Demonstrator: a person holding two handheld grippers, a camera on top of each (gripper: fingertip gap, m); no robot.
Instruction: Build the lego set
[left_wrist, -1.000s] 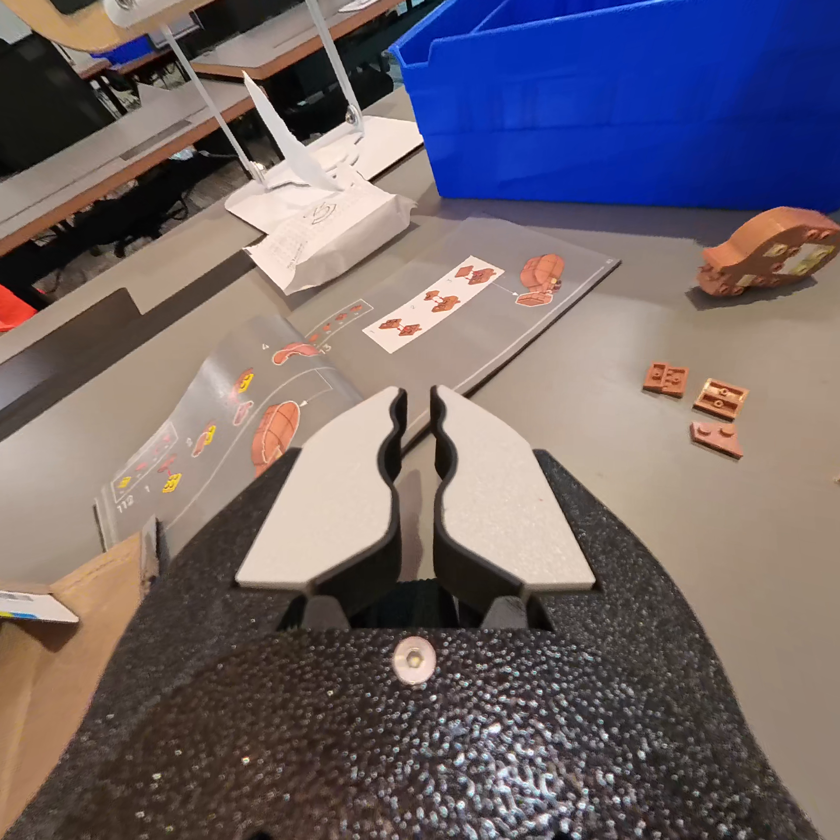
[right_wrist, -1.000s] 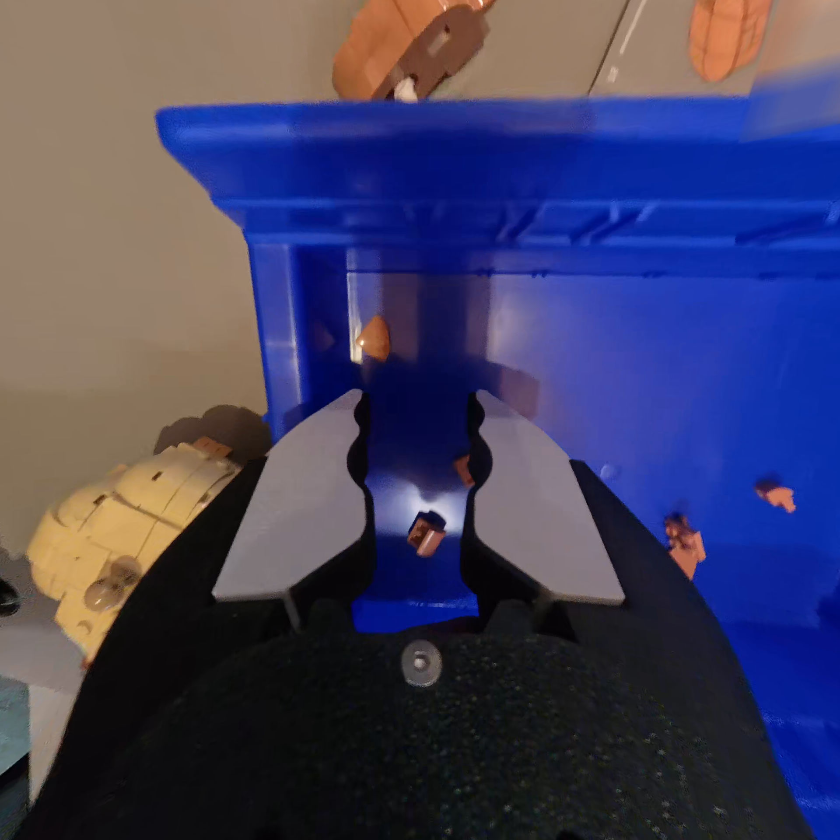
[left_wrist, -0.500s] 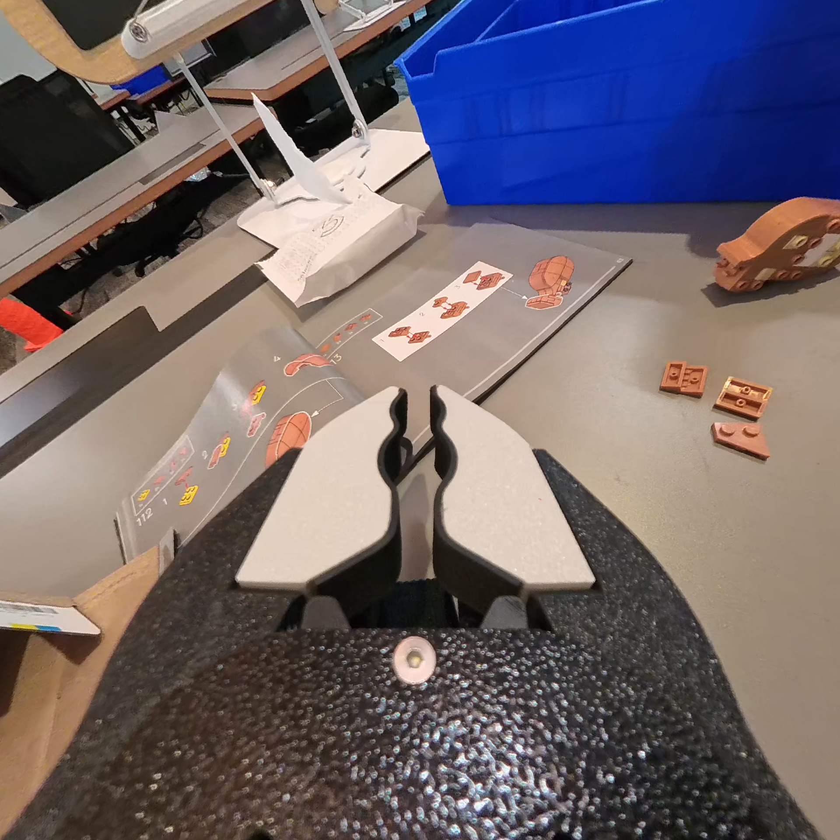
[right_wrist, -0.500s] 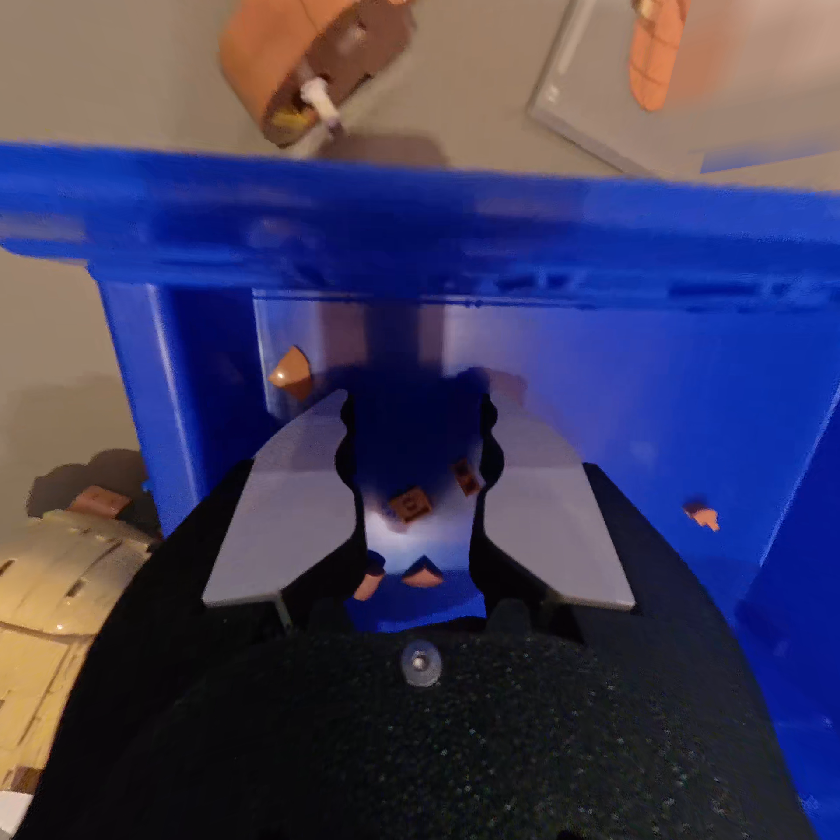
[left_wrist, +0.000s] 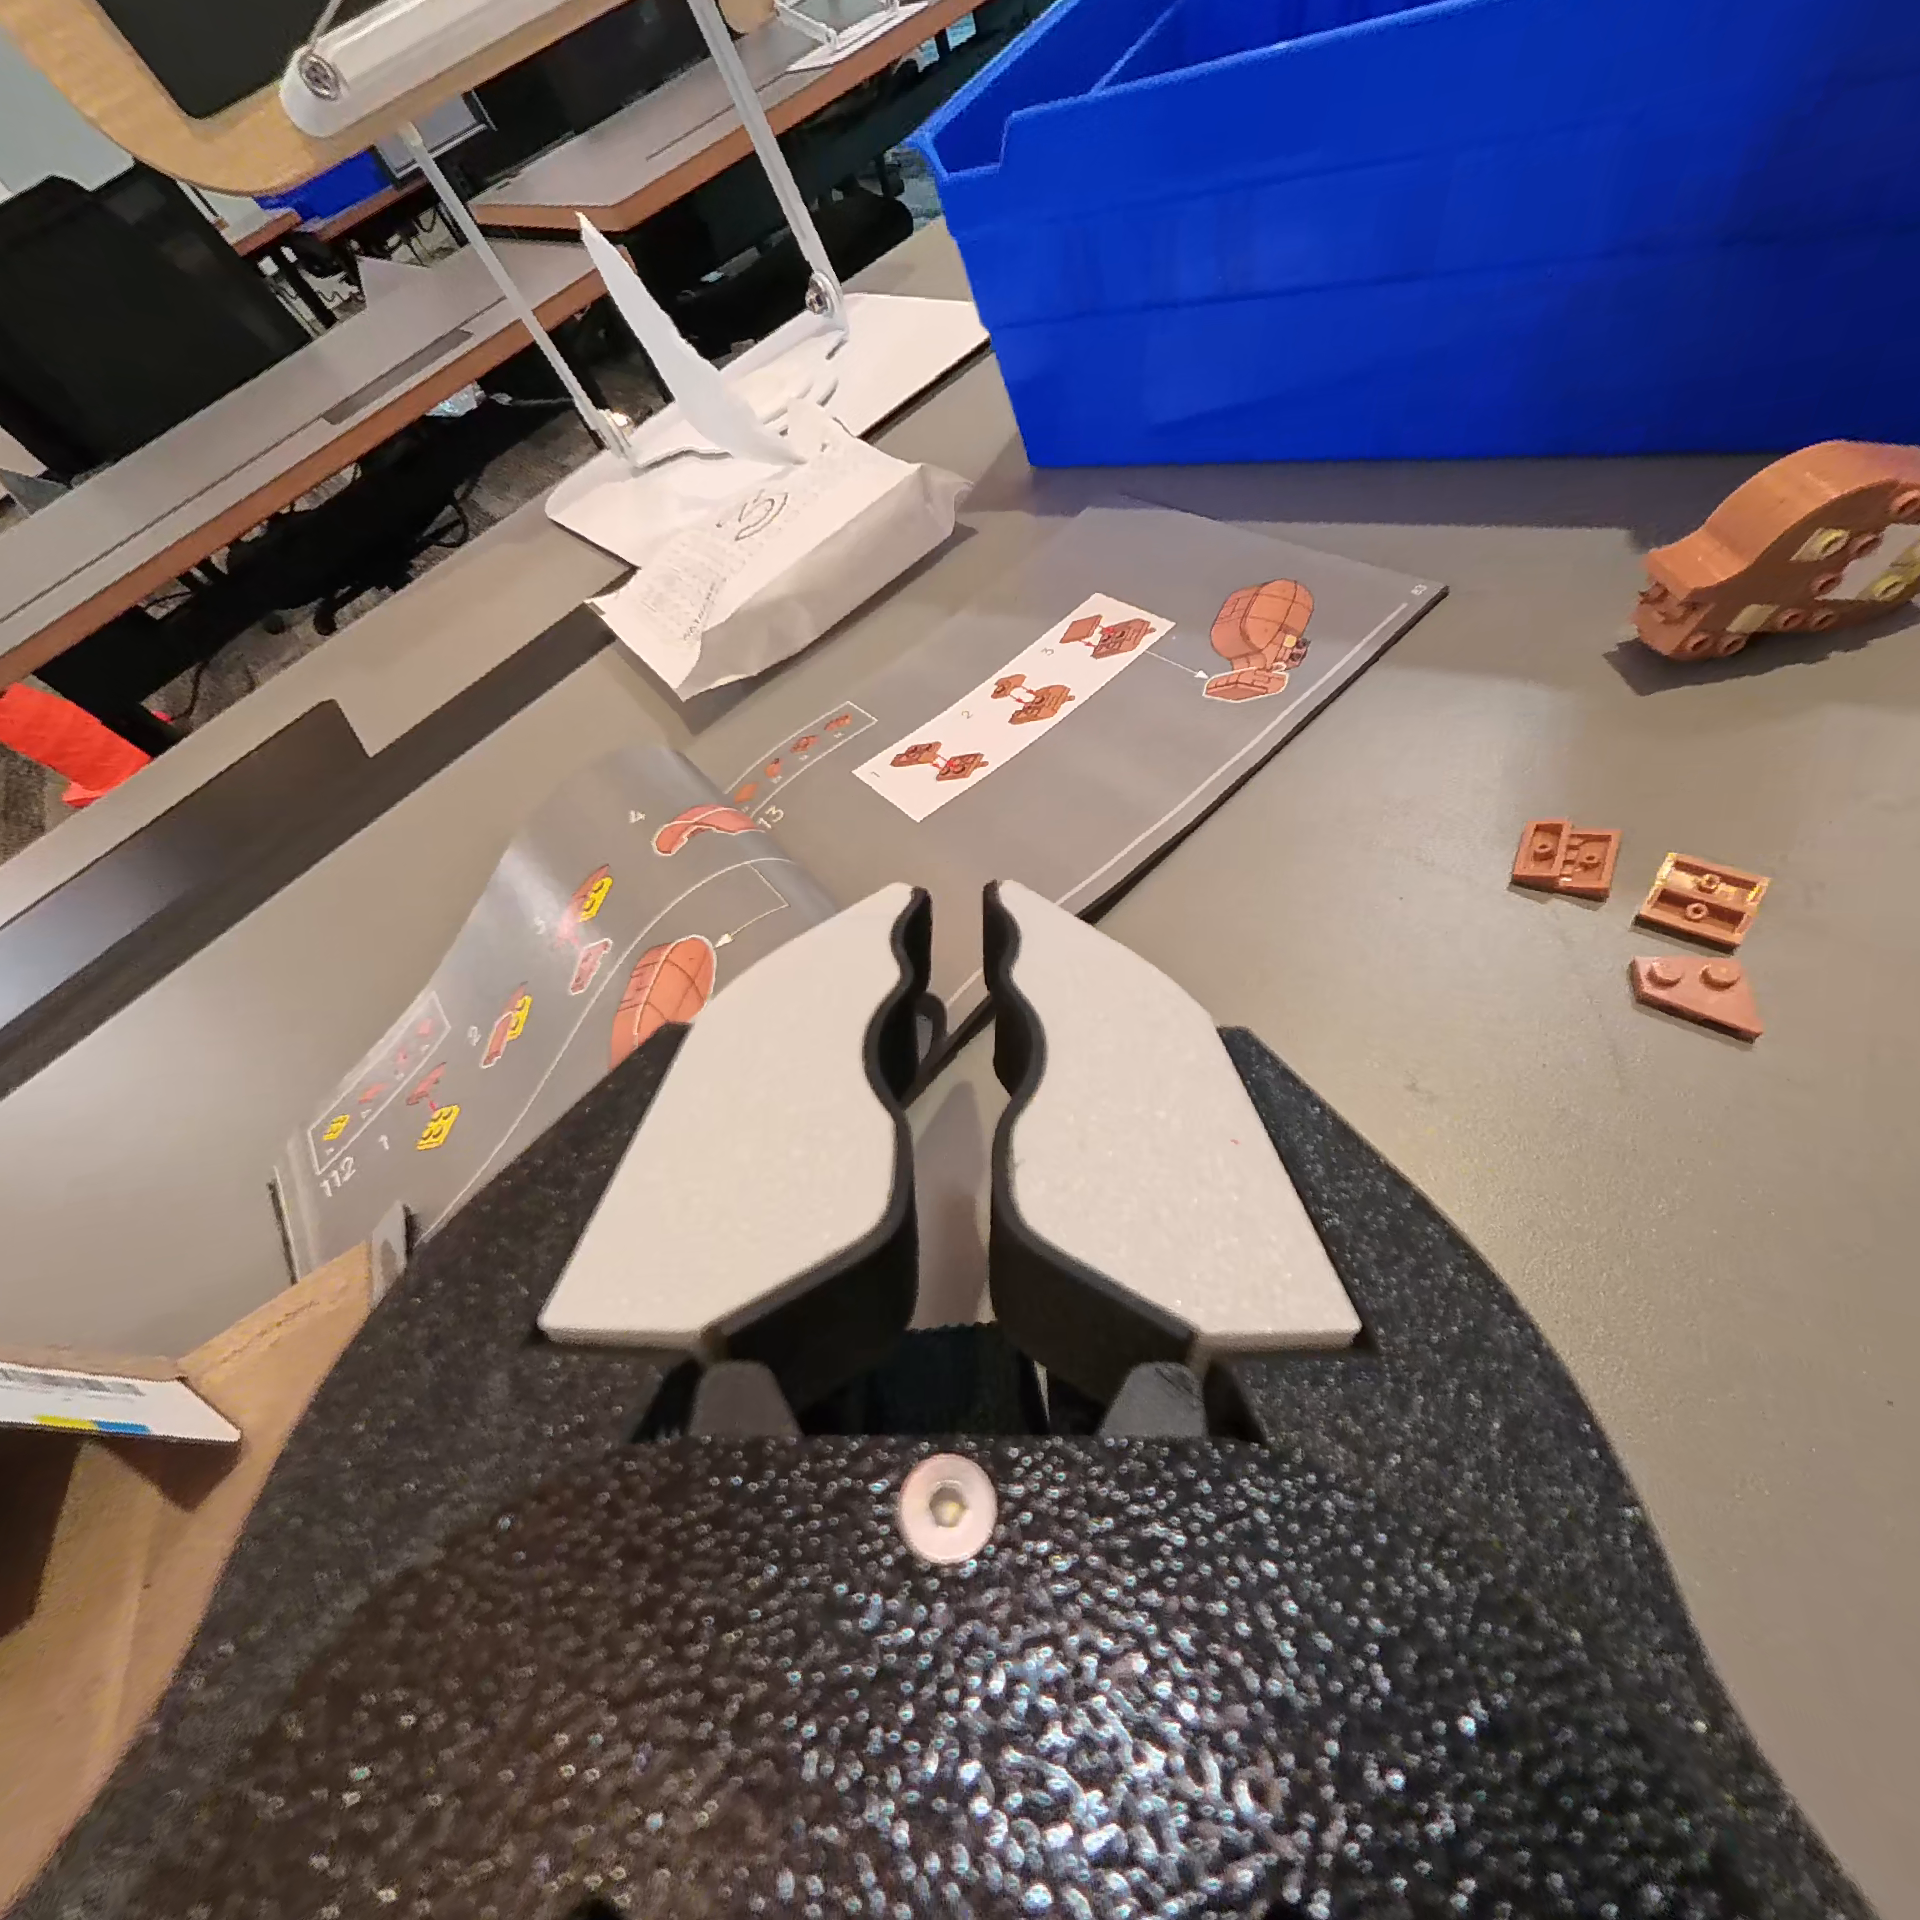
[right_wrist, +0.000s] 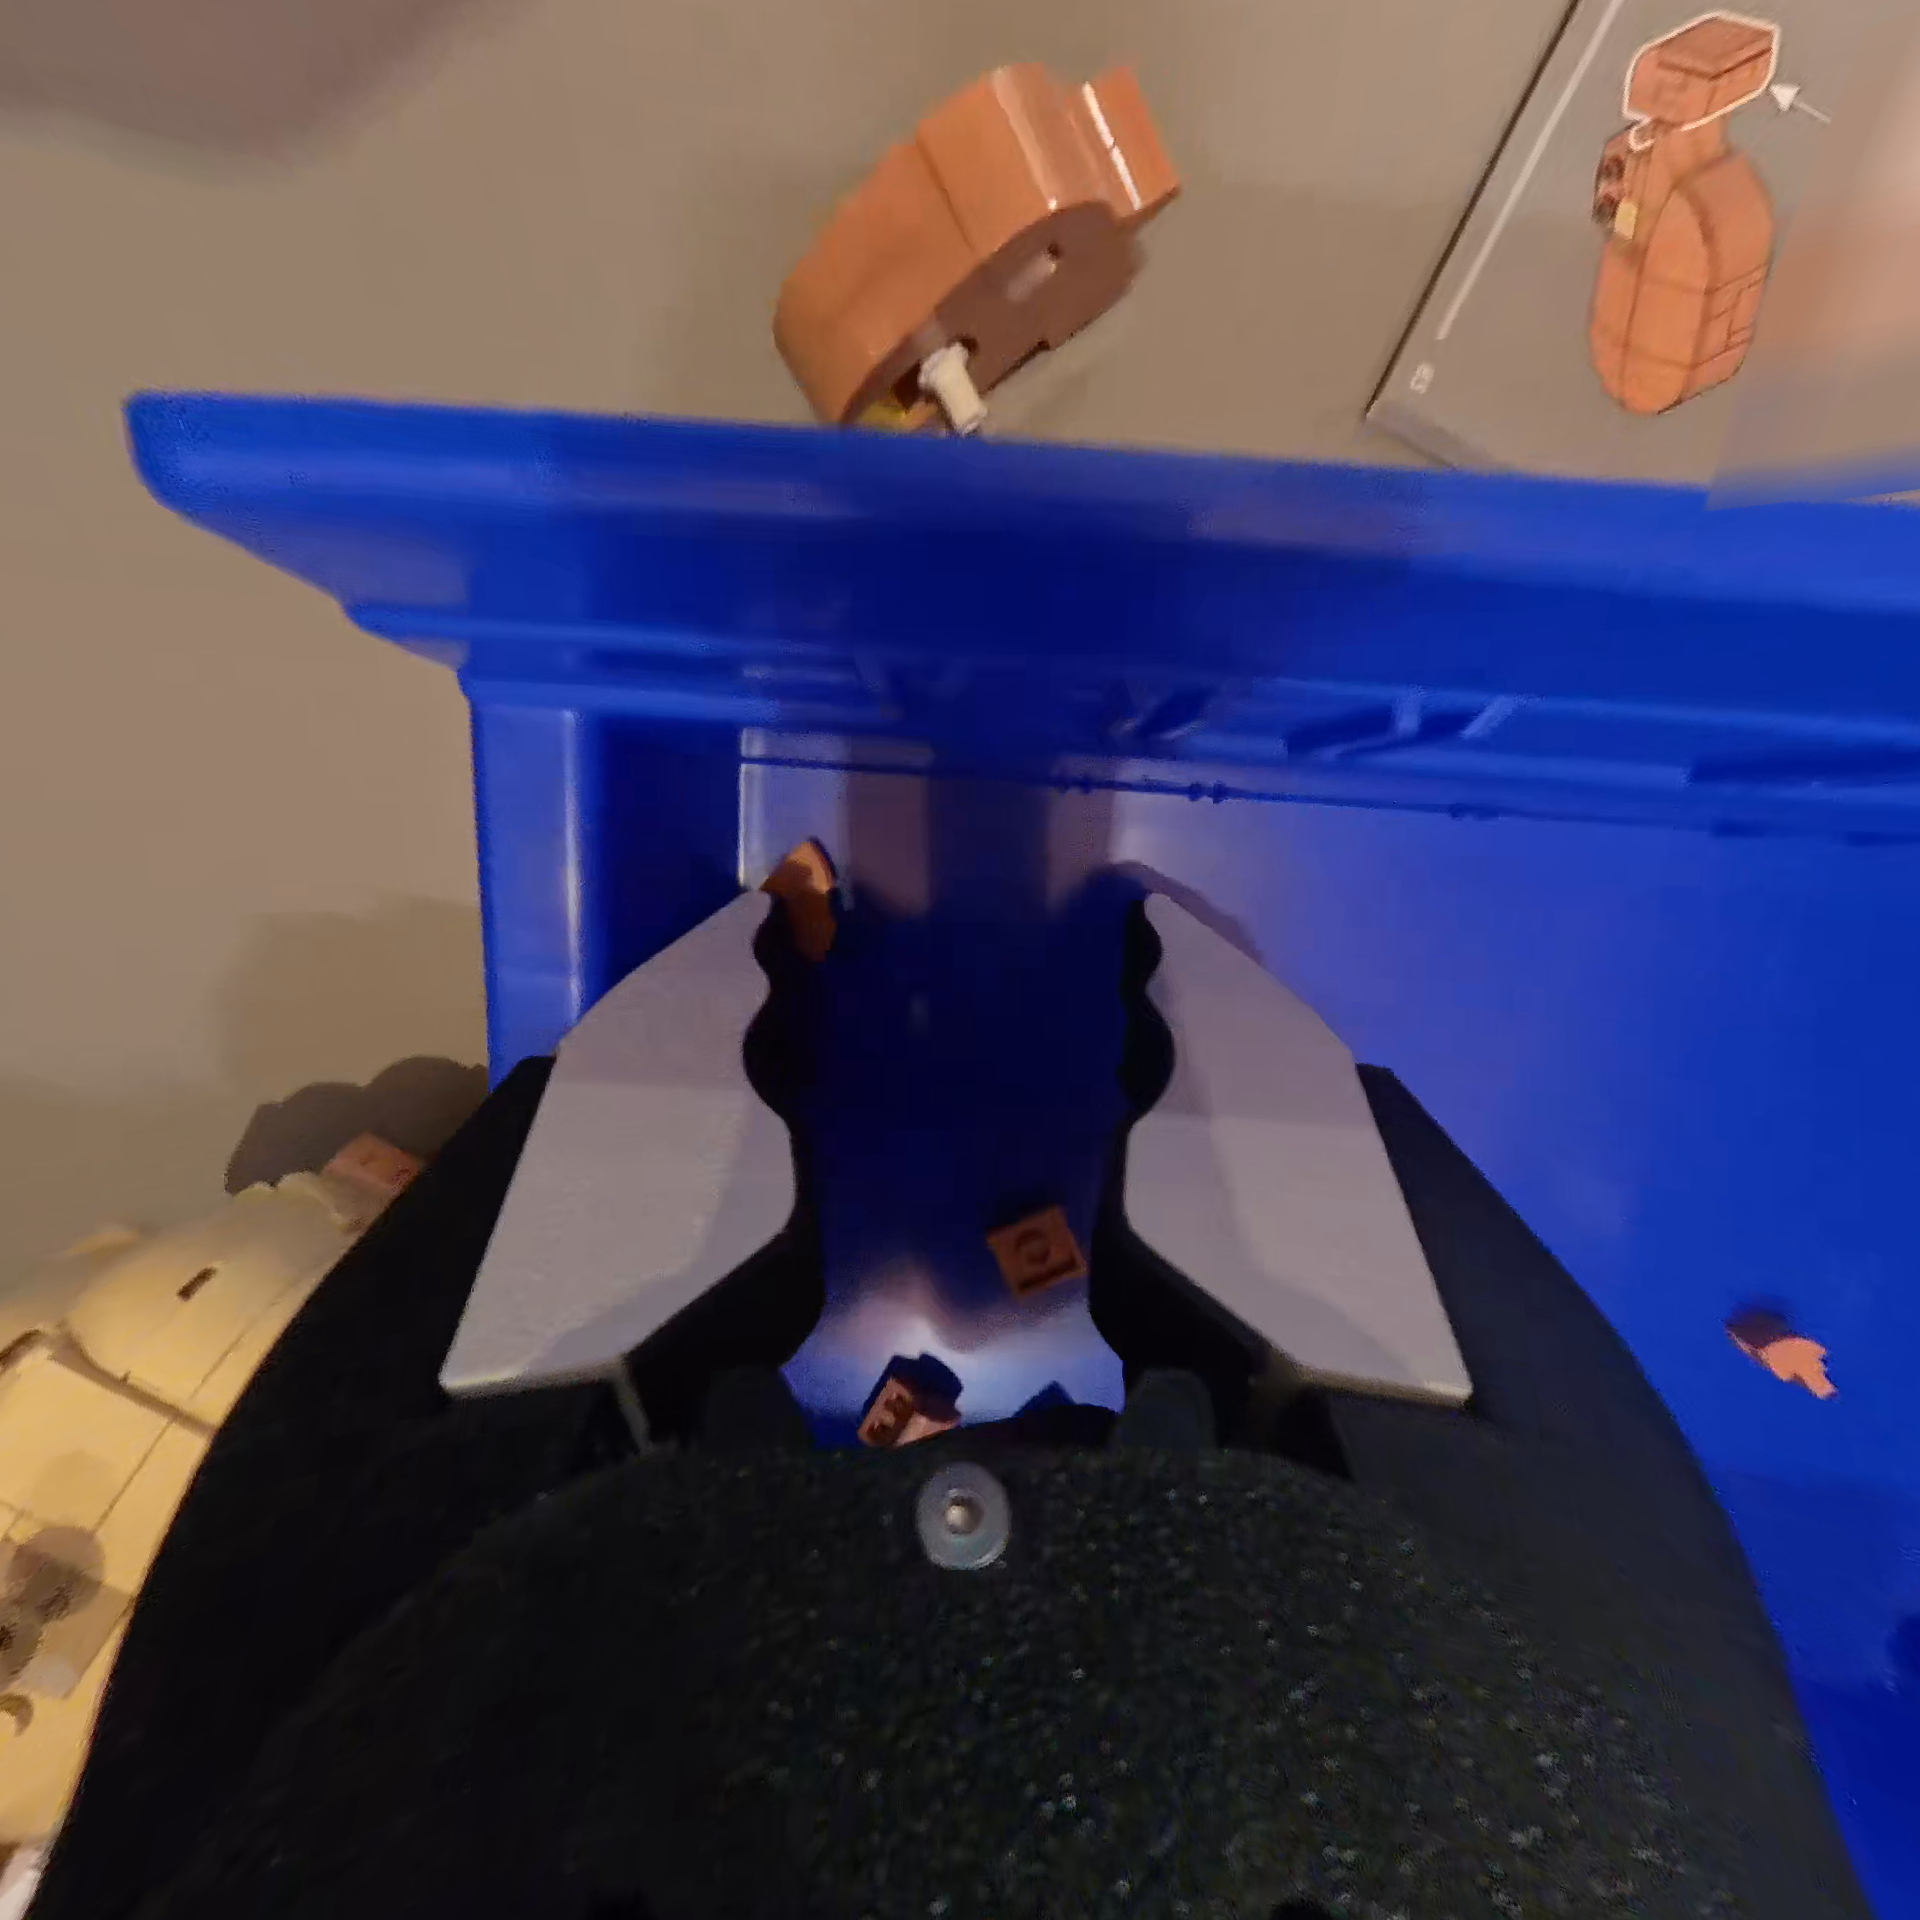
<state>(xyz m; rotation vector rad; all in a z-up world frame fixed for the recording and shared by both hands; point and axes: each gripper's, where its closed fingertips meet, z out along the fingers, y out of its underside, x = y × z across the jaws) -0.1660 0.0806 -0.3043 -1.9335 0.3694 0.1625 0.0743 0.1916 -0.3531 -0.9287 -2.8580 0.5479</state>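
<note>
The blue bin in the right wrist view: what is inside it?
Inside the blue bin lie a few small brown bricks, scattered on its floor. The open right gripper covers part of the floor, so more may be hidden.

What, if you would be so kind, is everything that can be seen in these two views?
Bin: one, blue, far side of the table.
Loose pieces: a few, brown, on the bin's floor.
Instruction booklet: one, grey, open on the table.
Flat plates: three, brown, right of the booklet.
Curved model part: one, brown, near the bin.
Tan model: one, beside the bin.
Paper bag: one, white, beyond the booklet.
Cardboard box: one, brown, near left.
Left gripper: nearly closed, empty, over the booklet.
Right gripper: open, empty, inside the bin.
</note>
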